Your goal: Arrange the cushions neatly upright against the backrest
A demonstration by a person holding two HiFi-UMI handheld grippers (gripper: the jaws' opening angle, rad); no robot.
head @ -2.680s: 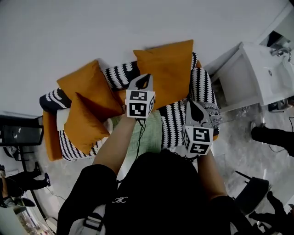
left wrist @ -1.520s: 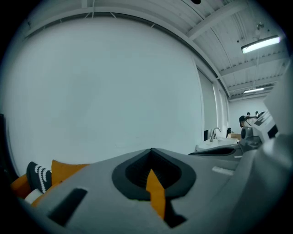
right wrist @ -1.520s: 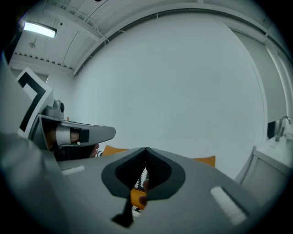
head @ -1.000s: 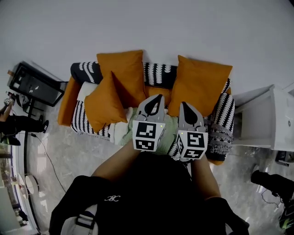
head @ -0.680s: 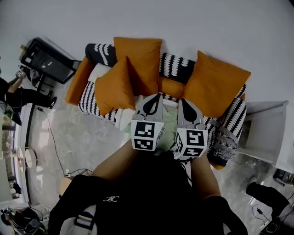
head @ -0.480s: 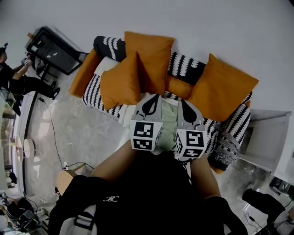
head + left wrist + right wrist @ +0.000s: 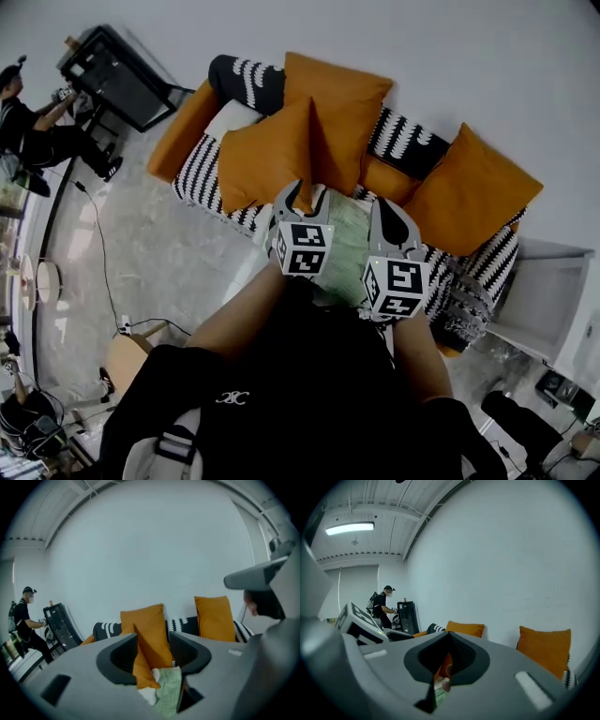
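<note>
Cushions (image 7: 309,131), three orange ones, sit on the sofa (image 7: 202,164). Furthest left, the tilted cushion (image 7: 267,159) lies just ahead and to the left of the left tongs (image 7: 300,199). It leans forward on a corner and is clear of the backrest (image 7: 246,80). Behind it and straight beyond those tongs, the back cushion (image 7: 347,103) already stands upright against the backrest.

A second ago both tongs were pressed together side by side before the seat. The left tongs have since pushed out ahead toward the tilted cushion, and their jaws have just been opening. They now stand spread and touch nothing; in the left gripper view the tilted cushion only shows through the gap, further off. This looks like the reach for a grasp, so this cushion is probably the one to be set upright.

A green cloth (image 7: 342,246) lies on the seat between the two tongs. The right tongs (image 7: 389,211) are pressed together and empty, hanging back beside the left. Ahead and to their right, the right cushion (image 7: 473,202) rests against the backrest, somewhat slanted. It may want squaring after the tilted one.
</note>
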